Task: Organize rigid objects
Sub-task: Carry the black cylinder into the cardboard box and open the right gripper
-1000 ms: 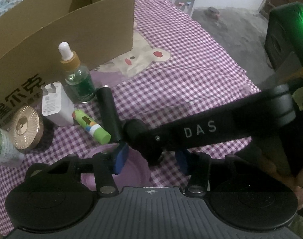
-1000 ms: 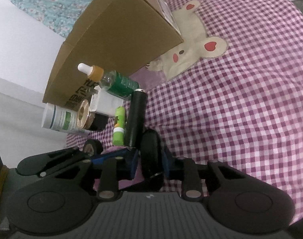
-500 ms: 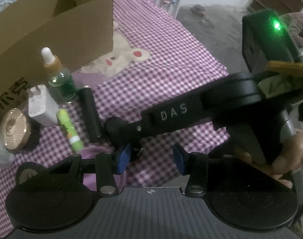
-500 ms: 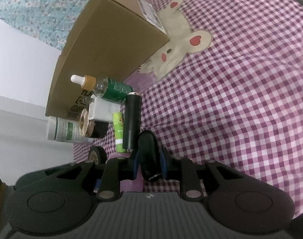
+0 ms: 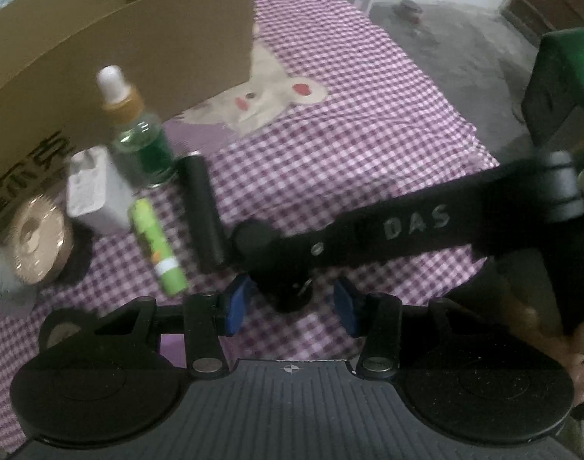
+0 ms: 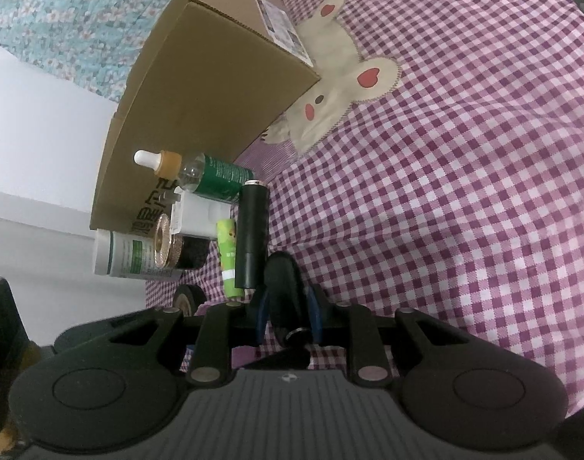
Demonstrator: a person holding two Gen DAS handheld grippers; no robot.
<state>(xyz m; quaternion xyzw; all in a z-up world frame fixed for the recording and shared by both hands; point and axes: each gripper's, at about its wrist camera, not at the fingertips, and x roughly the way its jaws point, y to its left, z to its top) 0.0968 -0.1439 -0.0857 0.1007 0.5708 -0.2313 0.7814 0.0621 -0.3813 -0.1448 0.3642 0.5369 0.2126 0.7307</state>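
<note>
A row of items lies on the purple checked cloth beside a cardboard box (image 5: 119, 50): a green dropper bottle (image 5: 138, 138), a white charger (image 5: 94, 191), a green tube (image 5: 157, 245), a black cylinder (image 5: 205, 207), a gold-lidded jar (image 5: 35, 237) and a white bottle (image 6: 127, 255). My right gripper (image 6: 286, 314) is shut on a small black oval object (image 6: 284, 287), next to the black cylinder (image 6: 251, 237). My left gripper (image 5: 290, 306) is open, its blue pads either side of that black object (image 5: 276, 264) without touching it.
The right gripper's finger marked DAS (image 5: 414, 222) crosses the left wrist view. A roll of black tape (image 6: 188, 299) lies near the cloth's edge. A rabbit patch (image 6: 341, 88) lies right of the box. Bare floor (image 5: 464, 38) lies beyond the bed edge.
The left gripper has shifted closer to the row of items, and the view has swung. The right gripper still holds the black object beside the black cylinder.
</note>
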